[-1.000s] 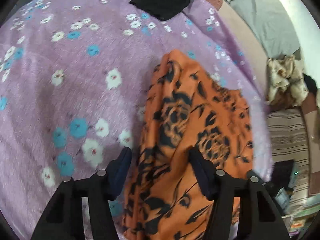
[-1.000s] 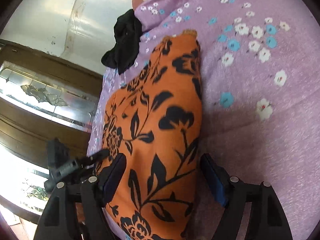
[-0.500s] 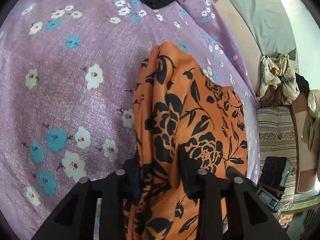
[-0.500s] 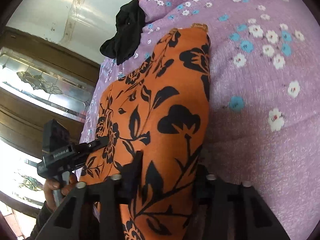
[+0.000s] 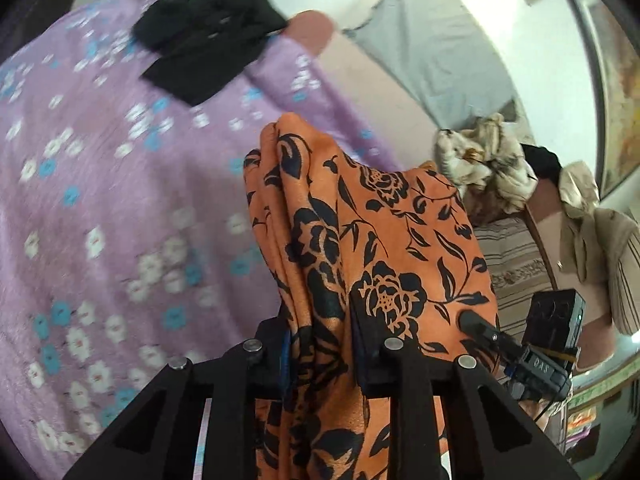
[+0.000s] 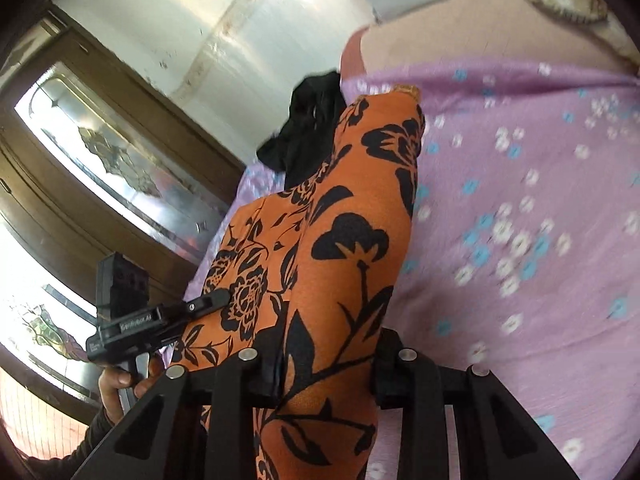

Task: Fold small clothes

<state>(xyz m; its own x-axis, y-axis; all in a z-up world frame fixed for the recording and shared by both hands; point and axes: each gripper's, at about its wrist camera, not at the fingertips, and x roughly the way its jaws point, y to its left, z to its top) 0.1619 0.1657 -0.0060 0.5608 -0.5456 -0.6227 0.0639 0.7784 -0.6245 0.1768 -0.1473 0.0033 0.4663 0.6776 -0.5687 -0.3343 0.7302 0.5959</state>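
Firmly, both tongs (image 5: 320, 336) (image 6: 326, 356) pinch orange garment (image 5: 384, 240).

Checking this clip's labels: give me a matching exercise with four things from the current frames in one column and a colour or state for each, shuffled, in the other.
Things:
1. left gripper
2. bedspread
3. dark garment
4. cloth

Colour or state:
A. black, lying at the far end of the bed
B. orange with a black flower print
C. shut on fabric
D. purple with small white and blue flowers

Pairs: 1-C, 2-D, 3-A, 4-B
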